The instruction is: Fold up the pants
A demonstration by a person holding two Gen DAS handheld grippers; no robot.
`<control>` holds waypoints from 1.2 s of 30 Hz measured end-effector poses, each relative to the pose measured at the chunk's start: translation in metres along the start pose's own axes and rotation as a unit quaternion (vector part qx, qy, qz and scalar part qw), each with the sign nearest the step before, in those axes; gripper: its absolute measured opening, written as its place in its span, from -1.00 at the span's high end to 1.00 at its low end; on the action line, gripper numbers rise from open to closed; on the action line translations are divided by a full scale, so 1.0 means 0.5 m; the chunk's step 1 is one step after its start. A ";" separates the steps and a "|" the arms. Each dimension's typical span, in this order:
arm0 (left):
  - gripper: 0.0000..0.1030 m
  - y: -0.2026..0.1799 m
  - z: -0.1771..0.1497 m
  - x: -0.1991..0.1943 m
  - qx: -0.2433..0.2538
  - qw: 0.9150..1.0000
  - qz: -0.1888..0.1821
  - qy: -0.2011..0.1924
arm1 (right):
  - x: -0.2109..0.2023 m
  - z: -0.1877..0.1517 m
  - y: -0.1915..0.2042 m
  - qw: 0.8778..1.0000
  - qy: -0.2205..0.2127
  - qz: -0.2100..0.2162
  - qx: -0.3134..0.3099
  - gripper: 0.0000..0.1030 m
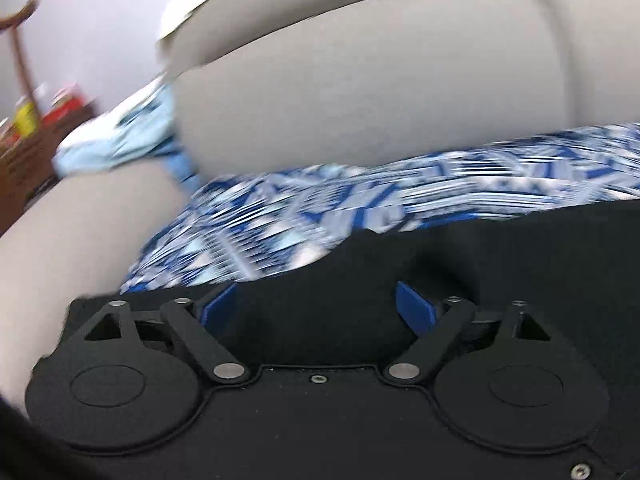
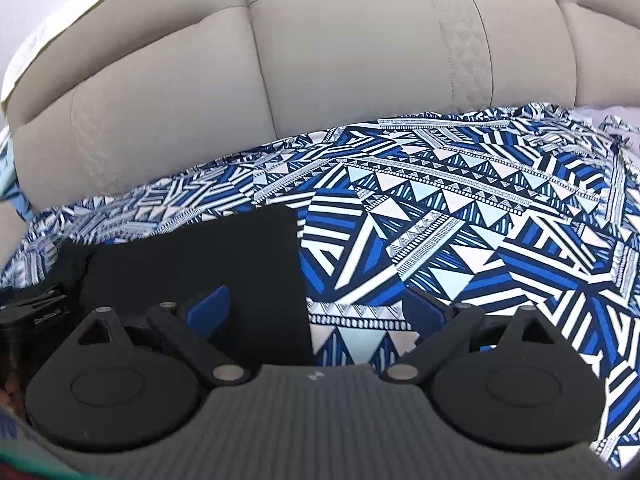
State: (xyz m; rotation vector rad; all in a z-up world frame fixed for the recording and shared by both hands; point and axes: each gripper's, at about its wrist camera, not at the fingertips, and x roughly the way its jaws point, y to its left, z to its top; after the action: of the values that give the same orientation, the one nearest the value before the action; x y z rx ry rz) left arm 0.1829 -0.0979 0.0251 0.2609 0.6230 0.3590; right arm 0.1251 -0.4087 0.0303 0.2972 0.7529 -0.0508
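A black pair of pants (image 2: pixel 192 256) is seen lying on a blue-and-white patterned cloth (image 2: pixel 460 216) that is spread over the seat of a beige sofa (image 2: pixel 320 60). In the right wrist view the pants are shown as a flat dark panel with a straight right edge, and the patterned cloth is exposed beside that edge. The right gripper (image 2: pixel 316 308) is held low over this edge with its blue fingers (image 2: pixel 210 306) spread well apart; the left finger is set over the black fabric and the right finger over the patterned cloth, and nothing is clasped between them. In the left wrist view, which is heavily blurred, the left gripper (image 1: pixel 316 312) is likewise seen with its fingers spread wide over the black pants (image 1: pixel 500 252), and no fabric appears to be pinched, though contact cannot be judged through the blur. A crumpled pale blue cloth (image 1: pixel 116 140) is seen at the sofa's left end, against the backrest. A wooden stand (image 1: pixel 22 52) and some coloured containers (image 1: pixel 44 108) are glimpsed beyond it.
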 end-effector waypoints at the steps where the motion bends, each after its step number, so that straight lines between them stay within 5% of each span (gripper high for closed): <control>1: -0.49 0.020 -0.001 0.006 -0.012 1.000 0.004 0.009 | 0.001 0.004 0.000 1.000 0.000 0.005 0.005 -0.93; 4: -0.44 0.076 -0.005 0.015 -0.059 0.997 -0.031 0.032 | 0.002 0.010 0.008 1.000 -0.002 0.012 0.007 -0.93; 8: -0.43 0.135 -0.020 -0.001 -0.118 0.983 -0.134 0.043 | 0.004 0.015 0.025 1.000 -0.006 0.013 -0.002 -0.93; 12: -0.40 0.140 -0.019 -0.017 -0.107 0.972 -0.202 0.050 | 0.009 0.012 0.038 1.000 -0.004 0.025 -0.013 -0.93; 21: -0.44 0.106 -0.010 0.046 -0.096 0.971 -0.203 0.087 | 0.005 -0.056 0.088 0.991 -0.018 0.039 -0.123 -0.93; 23: -0.01 0.114 -0.011 0.042 -0.102 0.967 -0.218 0.080 | 0.003 -0.072 0.096 0.988 -0.026 0.027 -0.149 -0.93; 25: 0.64 0.124 -0.011 0.035 -0.109 0.960 -0.246 0.078 | 0.002 -0.079 0.095 0.986 -0.031 0.018 -0.160 -0.93; 30: 0.60 0.153 -0.019 -0.006 -0.094 0.958 -0.262 0.066 | -0.002 -0.066 0.072 0.991 -0.033 0.016 -0.128 -0.93; 33: 0.28 0.180 -0.026 -0.019 -0.094 0.952 -0.281 0.075 | -0.005 -0.055 0.063 0.993 -0.037 0.016 -0.110 -0.93; 36: 0.20 0.193 -0.036 -0.024 -0.093 0.950 -0.286 0.087 | -0.008 -0.050 0.060 0.993 -0.043 0.013 -0.107 -0.93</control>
State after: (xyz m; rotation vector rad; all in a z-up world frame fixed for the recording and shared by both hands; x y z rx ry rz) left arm 0.1393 -0.0131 0.0504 -0.1383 0.8019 -0.1229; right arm 0.1103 -0.3733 0.0231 0.1006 0.6626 0.0414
